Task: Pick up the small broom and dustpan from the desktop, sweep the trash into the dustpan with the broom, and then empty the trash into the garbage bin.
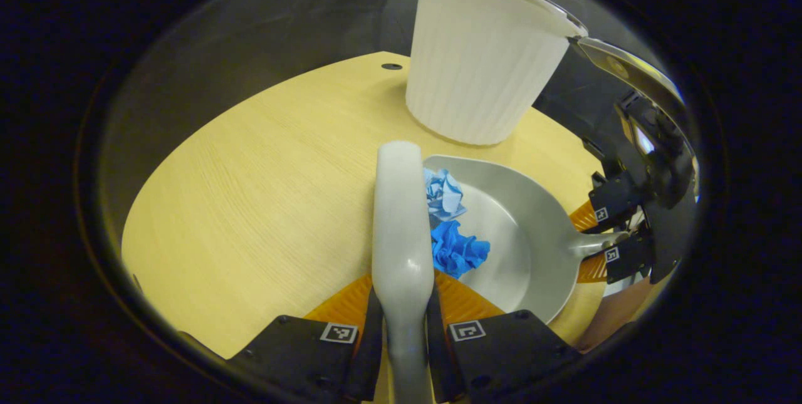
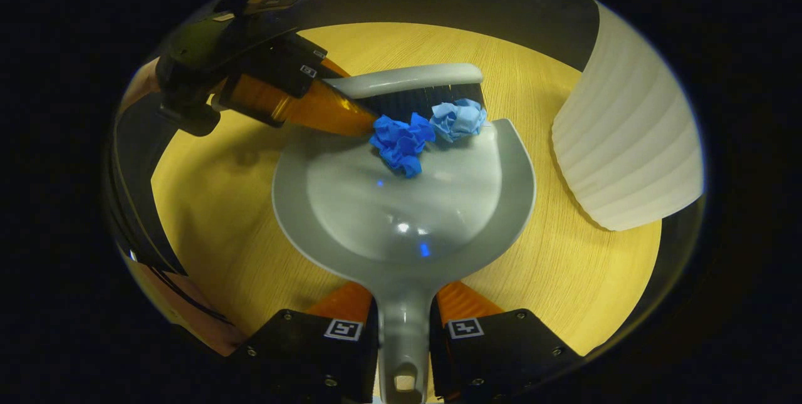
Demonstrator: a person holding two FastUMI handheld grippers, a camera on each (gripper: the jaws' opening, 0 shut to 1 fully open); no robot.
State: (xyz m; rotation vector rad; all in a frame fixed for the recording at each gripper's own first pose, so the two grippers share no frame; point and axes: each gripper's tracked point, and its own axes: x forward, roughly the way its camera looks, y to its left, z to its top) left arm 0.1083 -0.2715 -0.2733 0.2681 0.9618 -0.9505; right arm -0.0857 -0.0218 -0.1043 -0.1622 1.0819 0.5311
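Two crumpled paper balls are the trash: a dark blue ball [image 2: 400, 143] and a pale blue ball [image 2: 459, 118], touching each other right at the open lip of the dustpan [image 2: 401, 216]. The dark one lies just inside the pan; the pale one sits on the lip itself. The broom [image 2: 407, 80] stands behind them, its dark bristles pressed against both, its pale back seen from above in the left gripper view [image 1: 401, 222].

The left gripper [image 1: 405, 329] is clamped on the broom's handle, both fingers pressing on it. The right gripper [image 2: 404, 329] is closed on the dustpan's handle in the same way, holding the pan flat on the surface [image 1: 250, 203].

The white ribbed garbage bin [image 1: 482, 59] stands upright toward the far edge of the surface, near the dustpan's side but not touching it.

The sweeping step looks nearly done. The next move calls for a short push of the broom toward the pan's handle, to carry both balls well into the bowl, while the right gripper keeps the lip down on the surface. Then the pan must be lifted level and tipped over the bin. The pale ball could slip off the lip if the pan rises too soon.
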